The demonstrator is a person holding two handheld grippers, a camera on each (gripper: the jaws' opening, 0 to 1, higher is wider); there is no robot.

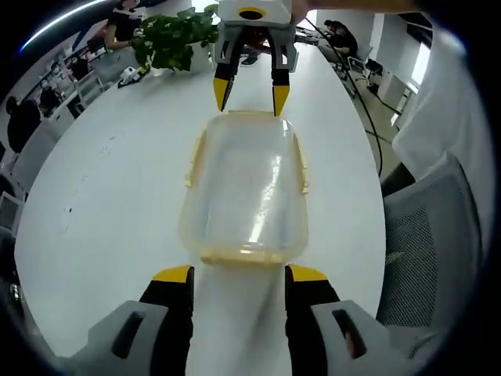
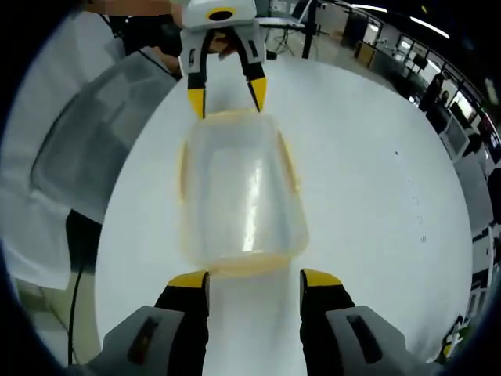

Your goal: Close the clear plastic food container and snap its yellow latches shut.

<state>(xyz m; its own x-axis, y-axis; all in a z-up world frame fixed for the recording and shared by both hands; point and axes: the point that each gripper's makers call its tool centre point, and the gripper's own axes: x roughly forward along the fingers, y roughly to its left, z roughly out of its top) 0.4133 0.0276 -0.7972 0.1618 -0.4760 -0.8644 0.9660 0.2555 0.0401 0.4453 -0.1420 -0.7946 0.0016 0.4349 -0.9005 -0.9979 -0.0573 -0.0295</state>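
A clear plastic food container (image 1: 244, 188) with its lid on lies lengthwise on the white table (image 1: 102, 196), between my two grippers. Yellow latches run along its long sides (image 1: 192, 160) and across its near end (image 1: 243, 254); whether they are snapped down I cannot tell. My left gripper (image 1: 239, 276) stands open just short of the near end, touching nothing. My right gripper (image 1: 251, 98) is open at the far end, its yellow tips at the rim. In the right gripper view the container (image 2: 239, 192) lies between the right gripper (image 2: 254, 280) and the left gripper (image 2: 227, 98).
A potted green plant (image 1: 172, 35) stands at the table's far end. A grey mesh chair (image 1: 438, 235) and a person in white (image 1: 446, 117) are beside the table. A black cable (image 1: 368, 117) runs along that edge. People sit at desks (image 1: 31, 117) beyond.
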